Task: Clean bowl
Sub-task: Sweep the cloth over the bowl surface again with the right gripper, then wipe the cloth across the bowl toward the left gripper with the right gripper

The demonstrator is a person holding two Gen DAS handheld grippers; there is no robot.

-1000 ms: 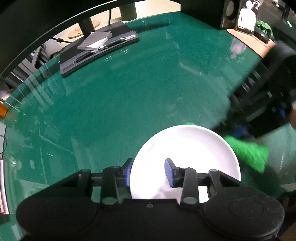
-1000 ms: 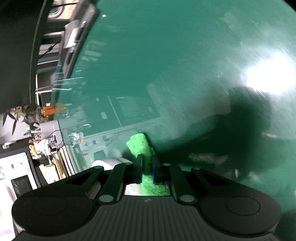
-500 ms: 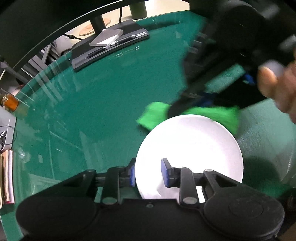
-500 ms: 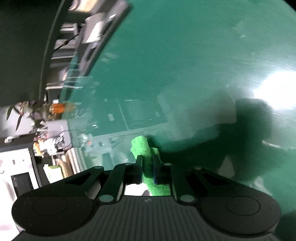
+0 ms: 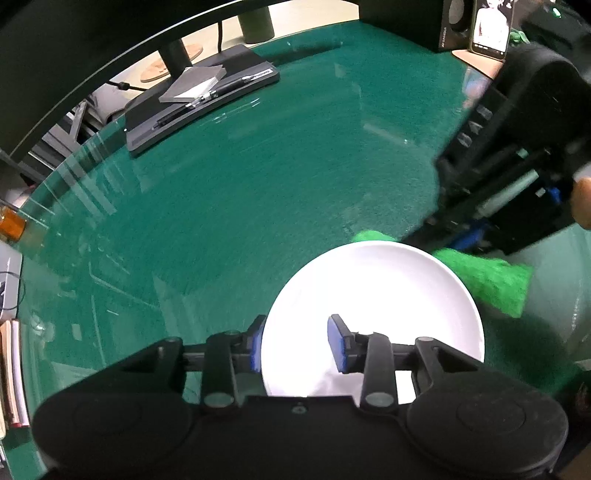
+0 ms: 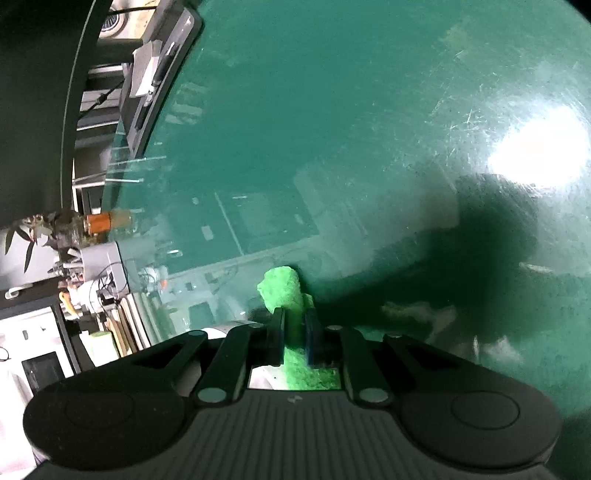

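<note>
The white bowl (image 5: 373, 291) fills the lower middle of the left wrist view. My left gripper (image 5: 295, 345) straddles its near rim, one blue pad outside and one inside. Its jaws are opening with the rim still between them, and the bowl stays fixed to them. My right gripper (image 5: 458, 240) reaches in from the right, just beyond the bowl's far rim. It is shut on a bright green cloth (image 5: 491, 280) that hangs past the rim. In the right wrist view the cloth (image 6: 284, 288) sticks out from between the shut fingers of the right gripper (image 6: 295, 321).
The dark green glass table (image 5: 258, 184) spreads all around. A black monitor base (image 5: 199, 99) with a grey notepad and pen stands at the back left. A speaker (image 5: 454, 22) and a phone (image 5: 491, 26) stand at the back right. An amber bottle (image 5: 11, 223) sits at the left edge.
The right gripper swept the green cloth across the bowl's far rim, then drew back to the right. The left gripper moved with the bowl, and its jaws narrowed, then widened.
</note>
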